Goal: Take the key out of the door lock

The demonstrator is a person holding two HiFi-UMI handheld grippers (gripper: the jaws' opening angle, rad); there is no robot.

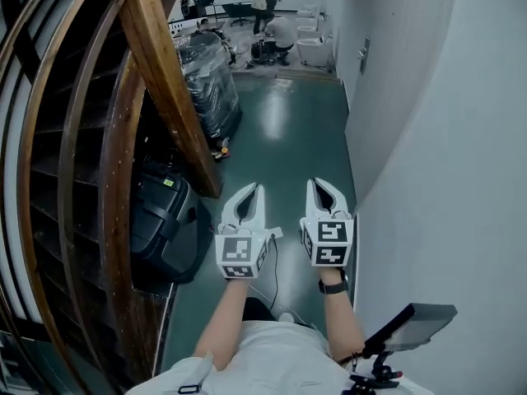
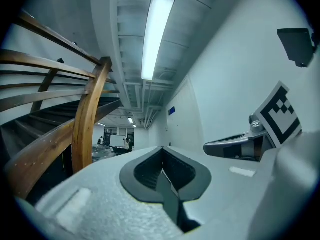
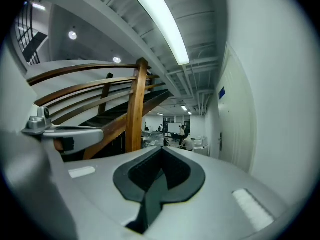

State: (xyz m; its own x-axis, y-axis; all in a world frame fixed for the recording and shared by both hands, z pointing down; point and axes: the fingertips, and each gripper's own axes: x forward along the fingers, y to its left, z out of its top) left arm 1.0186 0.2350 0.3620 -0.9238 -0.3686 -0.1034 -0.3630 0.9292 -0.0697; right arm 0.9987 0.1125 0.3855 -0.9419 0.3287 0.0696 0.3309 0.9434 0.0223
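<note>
I stand in a corridor with both grippers held level side by side, pointing down the hall. My left gripper (image 1: 259,188) (image 2: 161,148) is shut with nothing between its jaws. Just to its right, my right gripper (image 1: 313,182) (image 3: 162,148) is also shut and empty. A white door (image 1: 368,89) stands further along the right wall, with its metal handle (image 1: 363,56) (image 3: 220,144) well ahead of both grippers. The key and lock are too small to make out.
A wooden staircase (image 1: 165,81) runs along the left, with a black case (image 1: 165,220) under it and a plastic-wrapped pallet (image 1: 210,81) beyond. People (image 1: 280,31) are at the far end. The white wall (image 1: 461,179) is close on the right, and a small screen (image 1: 409,322) hangs at my waist.
</note>
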